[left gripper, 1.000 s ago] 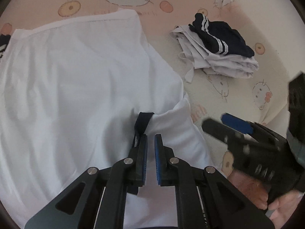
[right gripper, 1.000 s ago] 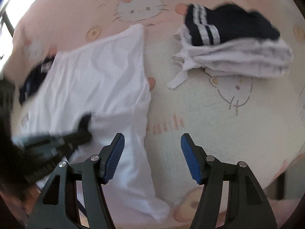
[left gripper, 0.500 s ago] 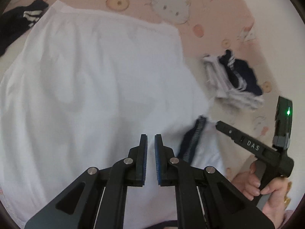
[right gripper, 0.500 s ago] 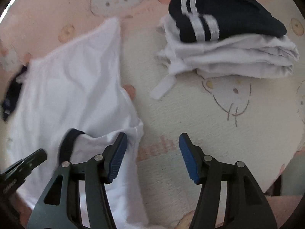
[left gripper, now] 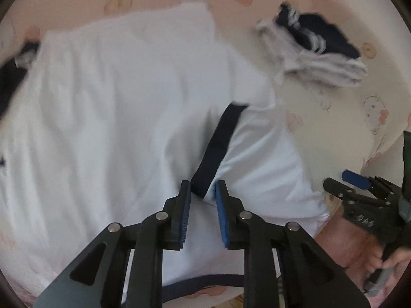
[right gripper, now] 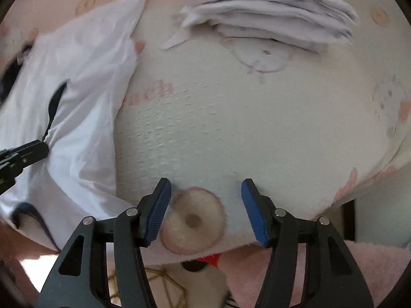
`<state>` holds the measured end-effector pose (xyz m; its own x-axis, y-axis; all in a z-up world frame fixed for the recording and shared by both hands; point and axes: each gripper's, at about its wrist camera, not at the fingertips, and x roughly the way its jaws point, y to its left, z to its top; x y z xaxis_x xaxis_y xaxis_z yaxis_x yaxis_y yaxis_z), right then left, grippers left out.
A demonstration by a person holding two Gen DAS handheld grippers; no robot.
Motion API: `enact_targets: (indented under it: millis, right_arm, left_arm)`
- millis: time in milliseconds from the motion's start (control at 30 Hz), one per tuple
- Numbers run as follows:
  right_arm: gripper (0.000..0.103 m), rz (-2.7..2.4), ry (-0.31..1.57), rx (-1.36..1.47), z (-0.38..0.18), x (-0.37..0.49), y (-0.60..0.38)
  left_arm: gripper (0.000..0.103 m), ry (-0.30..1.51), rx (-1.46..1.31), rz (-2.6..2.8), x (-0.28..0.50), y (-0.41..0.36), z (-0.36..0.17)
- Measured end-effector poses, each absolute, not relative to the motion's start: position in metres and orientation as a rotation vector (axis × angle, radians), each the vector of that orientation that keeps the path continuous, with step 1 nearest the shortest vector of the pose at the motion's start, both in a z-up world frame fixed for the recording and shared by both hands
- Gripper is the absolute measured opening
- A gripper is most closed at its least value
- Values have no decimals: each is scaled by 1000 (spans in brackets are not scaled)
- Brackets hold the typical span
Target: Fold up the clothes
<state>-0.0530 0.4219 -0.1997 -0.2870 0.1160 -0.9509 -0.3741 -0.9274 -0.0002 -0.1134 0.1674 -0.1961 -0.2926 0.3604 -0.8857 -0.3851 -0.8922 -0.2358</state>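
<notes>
A white shirt (left gripper: pixel 108 107) with a dark navy sleeve cuff (left gripper: pixel 218 143) lies spread on the pink cartoon-print blanket (left gripper: pixel 334 118). My left gripper (left gripper: pixel 203 192) is open a little, its pads on either side of the lower end of the cuff, not closed on it. The shirt also shows at the left of the right wrist view (right gripper: pixel 84 82). My right gripper (right gripper: pixel 204 195) is open wide and empty over bare blanket near the front edge, to the right of the shirt. The right gripper also shows in the left wrist view (left gripper: pixel 359 187).
A stack of folded white and navy clothes (left gripper: pixel 313 51) sits at the back right, seen closer in the right wrist view (right gripper: pixel 269 12). A dark garment (left gripper: pixel 12 77) lies at the shirt's far left. The blanket's front edge (right gripper: pixel 359 187) drops off at the right.
My left gripper has opened slightly and moved onto the navy cuff. My right gripper has pulled back toward the blanket's front edge, away from the folded stack.
</notes>
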Motion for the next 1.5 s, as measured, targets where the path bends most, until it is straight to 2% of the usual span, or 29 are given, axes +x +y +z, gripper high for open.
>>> enact_targets:
  millis: [133, 333, 433, 600, 667, 800, 900, 1000, 1067, 1200, 1367, 1500]
  right_arm:
    - [59, 2397, 454, -1575, -185, -46, 423]
    - [59, 2331, 322, -1721, -206, -62, 400]
    - [59, 2299, 234, -1696, -201, -61, 400]
    - [59, 2418, 251, -1580, -175, -68, 387]
    - [59, 2462, 258, -1574, -169, -65, 373]
    - [59, 2513, 214, -1646, -166, -64, 325]
    - [59, 2564, 213, -1722, -167, -64, 290]
    - [59, 2648, 192, -1792, -171, -72, 254]
    - [60, 2699, 127, -1815, -171, -78, 228]
    - [60, 2728, -24, -1841, -172, -81, 184]
    - [60, 2716, 10, -1844, -177, -93, 170]
    - [60, 2665, 32, -1781, -178, -109, 182]
  left_arm:
    - [28, -82, -1452, 2087, -106, 188, -194]
    - [29, 113, -1500, 2069, -98, 204, -199]
    - [29, 89, -1498, 2087, -99, 196, -191]
    - [33, -88, -1551, 2136, -97, 158, -196]
    - [39, -47, -1605, 2146, -99, 145, -200]
    - [39, 63, -1638, 2150, -104, 104, -183]
    - [44, -36, -1643, 2221, -111, 48, -160]
    - [45, -75, -1661, 2322, -116, -10, -154]
    - [44, -116, -1683, 2385, -115, -43, -157]
    - [45, -344, -1731, 2471, -127, -105, -178]
    - [44, -663, -1629, 2432, -138, -140, -204]
    - [44, -729, -1574, 2353, -169, -123, -214]
